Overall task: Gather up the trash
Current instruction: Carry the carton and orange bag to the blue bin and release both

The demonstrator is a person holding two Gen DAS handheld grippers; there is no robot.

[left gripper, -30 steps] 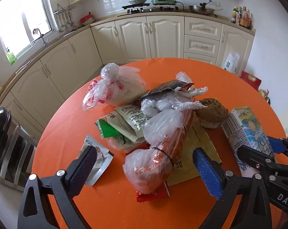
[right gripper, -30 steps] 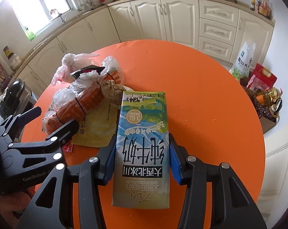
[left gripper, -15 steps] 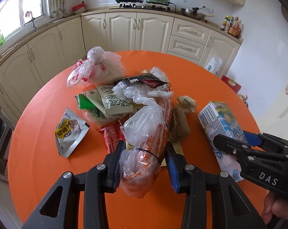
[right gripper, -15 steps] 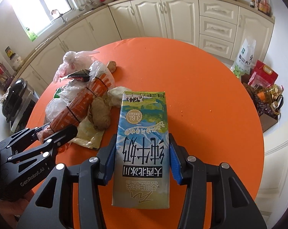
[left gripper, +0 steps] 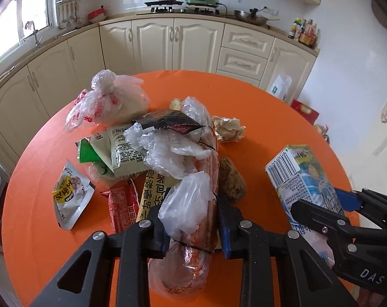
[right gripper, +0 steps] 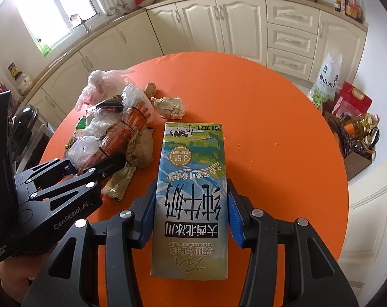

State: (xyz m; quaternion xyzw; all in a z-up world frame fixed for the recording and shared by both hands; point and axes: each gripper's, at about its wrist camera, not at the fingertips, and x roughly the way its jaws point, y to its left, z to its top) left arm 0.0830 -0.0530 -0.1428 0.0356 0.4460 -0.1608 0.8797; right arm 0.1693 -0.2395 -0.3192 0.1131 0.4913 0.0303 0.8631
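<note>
Two grips on: my left gripper [left gripper: 193, 226] has just closed onto the orange plastic bundle [left gripper: 190, 220]; soft, slippery film, so I'm pinching mid-body. My right gripper [right gripper: 189, 220] clamps the milk carton [right gripper: 190, 199], light and crushable, by its sides.

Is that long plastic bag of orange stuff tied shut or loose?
Tied. Thin black bands cinch the long orange plastic bag at several spots along its length, bunching the plastic.

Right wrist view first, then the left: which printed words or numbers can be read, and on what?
"天山丰映 TIANSHANNIU MOU MOU", "大西北冰川", "纯牛奶", "3.6": milk carton, upside down.
"GenRobot.AI": left gripper body.
"DAS": right gripper body, rest cut off.
"大米", partly: white sack on the floor.
Barcode digits on the carton, snack wrappers: too small or crumpled.
</note>
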